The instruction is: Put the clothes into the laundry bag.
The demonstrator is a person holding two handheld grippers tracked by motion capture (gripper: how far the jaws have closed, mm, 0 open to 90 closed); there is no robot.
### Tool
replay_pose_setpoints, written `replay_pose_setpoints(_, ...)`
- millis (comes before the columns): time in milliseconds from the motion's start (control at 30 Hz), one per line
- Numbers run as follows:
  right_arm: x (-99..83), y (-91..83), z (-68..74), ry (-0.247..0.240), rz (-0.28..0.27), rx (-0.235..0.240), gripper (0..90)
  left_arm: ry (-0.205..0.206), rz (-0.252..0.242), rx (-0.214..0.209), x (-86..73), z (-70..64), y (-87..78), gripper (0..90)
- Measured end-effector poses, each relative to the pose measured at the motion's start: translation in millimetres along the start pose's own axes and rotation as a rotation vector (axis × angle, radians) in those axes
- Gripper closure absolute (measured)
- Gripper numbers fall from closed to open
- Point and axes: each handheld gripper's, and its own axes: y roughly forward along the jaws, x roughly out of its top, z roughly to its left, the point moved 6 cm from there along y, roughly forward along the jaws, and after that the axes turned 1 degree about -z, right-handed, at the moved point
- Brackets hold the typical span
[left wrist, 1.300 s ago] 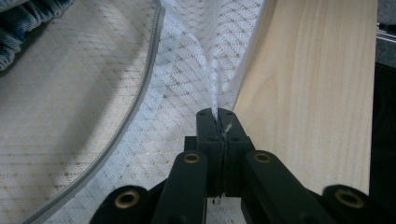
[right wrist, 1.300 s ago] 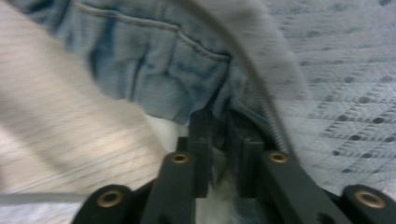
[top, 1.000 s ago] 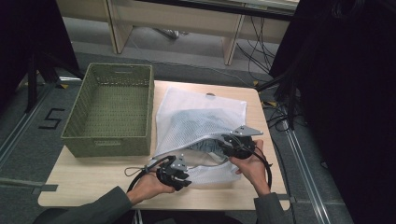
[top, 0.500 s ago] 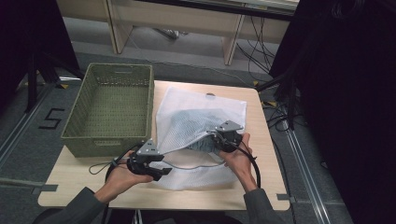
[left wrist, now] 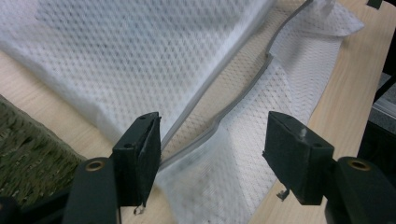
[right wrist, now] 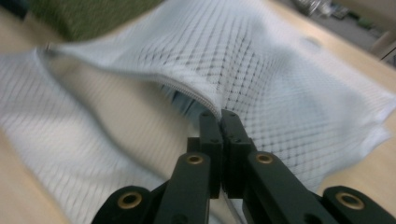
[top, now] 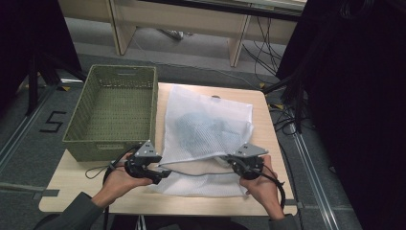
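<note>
We've got a light wooden bench [top: 86,191] on grey carpet floor [top: 28,139] with a black "5" marking [top: 52,122], pale wooden desk legs [top: 237,45] behind, black cables [top: 287,115] and dark curtains [top: 354,96] right.

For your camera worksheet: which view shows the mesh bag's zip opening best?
The left gripper view: the grey zip runs sharp along the parted opening of the bag. The high view shows the whole bag, with the zip as a thin line. The right gripper view is blurred; shut fingers pinch the bag's edge.
</note>
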Motion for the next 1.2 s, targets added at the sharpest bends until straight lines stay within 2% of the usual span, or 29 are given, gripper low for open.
replay_pose_setpoints(33, 0.0, 0.0, 0.0, 0.0, 0.0, 0.0, 90.0, 0.002, 0.008, -0.002, -0.8, 0.1, 0.3, 34.6)
replay_pose_setpoints(67, -4.2, 5.9, 3.7, 0.009, 0.025, -0.005, 90.0, -0.003, 0.014, -0.004, -1.7, -0.3, 0.9, 34.1)
replay_pose_setpoints(133, -13.7, 23.0, 12.1, -0.011, 0.087, 0.021, 89.9, 0.0, 0.022, -0.002, -2.8, -0.3, 0.7, 33.4)
replay_pose_setpoints(167, -13.7, 23.0, 12.1, -0.011, 0.087, 0.021, 89.9, 0.001, 0.021, -0.005, -2.7, 0.0, 0.7, 33.4)
replay_pose_setpoints(200, -20.5, 30.8, 12.9, -0.025, 0.124, 0.021, 87.3, -0.005, 0.018, -0.003, -2.7, 1.5, 0.4, 33.1)
replay_pose_setpoints(233, -20.5, 30.8, 12.9, -0.025, 0.124, 0.021, 87.3, -0.005, 0.018, -0.003, -2.7, 1.5, 0.4, 33.1)
replay_pose_setpoints(267, -22.3, 34.0, 12.9, -0.021, 0.12, 0.022, 84.9, -0.008, 0.018, -0.003, -2.9, 1.9, 0.1, 33.1)
replay_pose_setpoints(333, -23.4, 35.9, 13.0, -0.011, 0.107, 0.029, 74.3, -0.018, 0.017, -0.002, -2.8, 2.0, -0.1, 32.9)
replay_pose_setpoints(367, -16.5, 34.7, 15.3, 0.004, 0.055, 0.021, 69.1, -0.015, 0.016, 0.003, -2.6, 1.9, -0.8, 32.4)
replay_pose_setpoints(433, -12.6, 33.3, 16.7, 0.004, 0.035, 0.014, 68.1, -0.01, 0.018, 0.003, -2.4, 1.7, -1.6, 32.4)
replay_pose_setpoints(467, 0.1, 29.5, 20.1, -0.019, -0.011, 0.004, 67.8, -0.013, 0.019, 0.002, -2.3, 1.2, -1.6, 32.1)
replay_pose_setpoints(500, 0.1, 29.5, 20.1, -0.019, -0.011, 0.004, 67.8, -0.013, 0.019, 0.002, -2.3, 1.2, -1.6, 31.9)
replay_pose_setpoints(533, 10.1, 32.6, 20.7, -0.058, -0.039, -0.017, 74.8, -0.014, 0.02, -0.001, -2.4, 0.9, -1.1, 31.7)
replay_pose_setpoints(567, 10.1, 32.6, 20.7, -0.058, -0.039, -0.017, 74.8, -0.013, 0.022, -0.007, -2.6, 1.1, -0.5, 31.7)
replay_pose_setpoints(633, 12.2, 42.4, 20.7, -0.101, -0.001, -0.019, 83.4, -0.015, 0.023, -0.007, -2.7, 0.9, -0.2, 31.4)
replay_pose_setpoints(667, 11.4, 48.0, 19.8, -0.088, 0.016, -0.037, 87.3, -0.018, 0.022, -0.009, -2.4, 0.6, -0.1, 31.3)
replay_pose_setpoints(700, 10.6, 52.2, 19.3, -0.084, 0.036, -0.029, 89.6, -0.024, 0.02, -0.01, -2.3, 0.4, -0.1, 31.3)
replay_pose_setpoints(733, 11.0, 56.0, 22.0, -0.087, 0.038, -0.02, 90.0, -0.02, 0.02, -0.003, -2.0, 1.1, -1.2, 31.3)
replay_pose_setpoints(900, 7.9, 53.0, 35.8, -0.111, 0.063, 0.024, 90.0, -0.023, 0.028, -0.003, -2.7, 2.6, -2.2, 31.3)
replay_pose_setpoints(967, -2.8, 59.9, 43.6, -0.141, 0.114, 0.049, 90.0, -0.025, 0.037, -0.007, -3.7, 2.2, -1.2, 31.3)
replay_pose_setpoints(1000, -14.1, 71.0, 46.6, -0.156, 0.161, 0.055, 90.0, -0.025, 0.041, -0.007, -4.1, 1.9, -1.0, 31.2)
replay_pose_setpoints(1100, -19.9, 76.8, 46.0, -0.155, 0.185, 0.062, 90.0, -0.023, 0.04, -0.01, -4.3, 1.6, -0.6, 31.1)
replay_pose_setpoints(1200, -18.7, 74.3, 41.5, -0.11, 0.169, 0.065, 87.4, -0.029, 0.039, -0.005, -4.3, 2.8, -1.2, 30.7)
